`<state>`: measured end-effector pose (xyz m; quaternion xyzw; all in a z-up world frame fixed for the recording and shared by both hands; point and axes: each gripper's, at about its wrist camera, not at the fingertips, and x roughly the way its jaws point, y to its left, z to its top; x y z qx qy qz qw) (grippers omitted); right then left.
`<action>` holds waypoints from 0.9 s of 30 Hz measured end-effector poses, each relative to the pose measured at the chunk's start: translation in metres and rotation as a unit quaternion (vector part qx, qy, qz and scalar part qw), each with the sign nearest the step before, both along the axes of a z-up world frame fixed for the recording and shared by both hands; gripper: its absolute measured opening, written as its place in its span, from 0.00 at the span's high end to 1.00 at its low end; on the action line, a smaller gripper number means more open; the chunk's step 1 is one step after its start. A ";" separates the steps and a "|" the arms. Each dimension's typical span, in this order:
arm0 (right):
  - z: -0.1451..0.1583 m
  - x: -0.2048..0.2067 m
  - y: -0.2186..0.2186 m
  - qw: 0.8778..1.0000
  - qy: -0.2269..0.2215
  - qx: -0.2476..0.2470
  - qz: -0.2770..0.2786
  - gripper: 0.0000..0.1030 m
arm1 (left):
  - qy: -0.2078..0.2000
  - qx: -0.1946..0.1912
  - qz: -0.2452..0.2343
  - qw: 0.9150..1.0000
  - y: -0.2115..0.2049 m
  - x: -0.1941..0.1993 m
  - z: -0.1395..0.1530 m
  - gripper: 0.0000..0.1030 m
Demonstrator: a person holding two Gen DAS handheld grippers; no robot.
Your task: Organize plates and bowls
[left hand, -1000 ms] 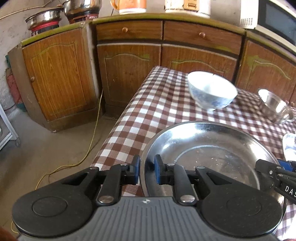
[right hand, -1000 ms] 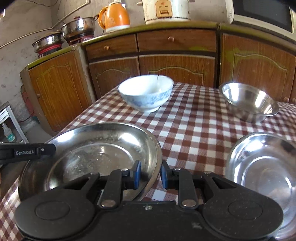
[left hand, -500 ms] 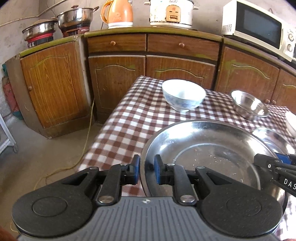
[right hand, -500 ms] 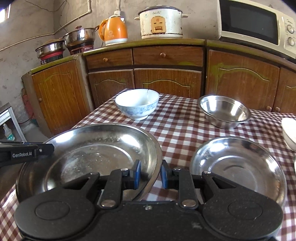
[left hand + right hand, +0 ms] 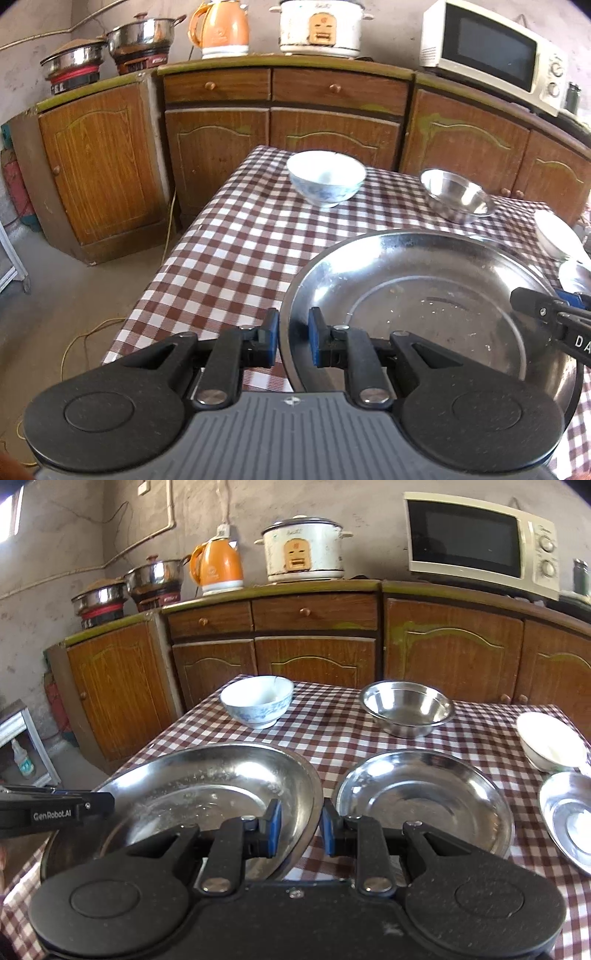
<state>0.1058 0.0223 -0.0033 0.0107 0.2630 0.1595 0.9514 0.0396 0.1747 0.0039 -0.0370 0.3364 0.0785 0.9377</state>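
Plates and bowls are mostly unsorted, going by how they lie. The big plate (image 5: 207,794) hangs between both grippers: the left gripper (image 5: 293,338) has its jaws clamped on the plate's left rim, and the right gripper (image 5: 300,829) has its jaws clamped on the right rim. It looks lifted off the checked surface (image 5: 332,734), just beside the second plate (image 5: 424,797), so stacking the two seems to be the step in hand, not yet done.

Everything else lies apart. A china bowl (image 5: 256,705) and a steel bowl (image 5: 406,707) stand at the far end, near each other but not nested. A white bowl (image 5: 550,746) sits at the right edge, with a small steel dish (image 5: 569,816) just in front of it. No pile exists anywhere yet; bowls and dish all remain to be gathered.
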 end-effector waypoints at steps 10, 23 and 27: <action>0.010 -0.027 -0.039 0.999 -0.008 0.016 -0.029 0.71 | -0.009 0.006 -0.021 1.000 -0.035 -0.015 0.009 0.82; 0.012 -0.058 -0.082 0.998 -0.010 0.016 -0.066 0.71 | -0.010 -0.002 -0.052 0.999 -0.073 -0.028 0.008 0.82; 0.014 -0.067 -0.091 0.997 -0.014 0.011 -0.075 0.71 | -0.011 -0.006 -0.059 0.998 -0.083 -0.032 0.008 0.82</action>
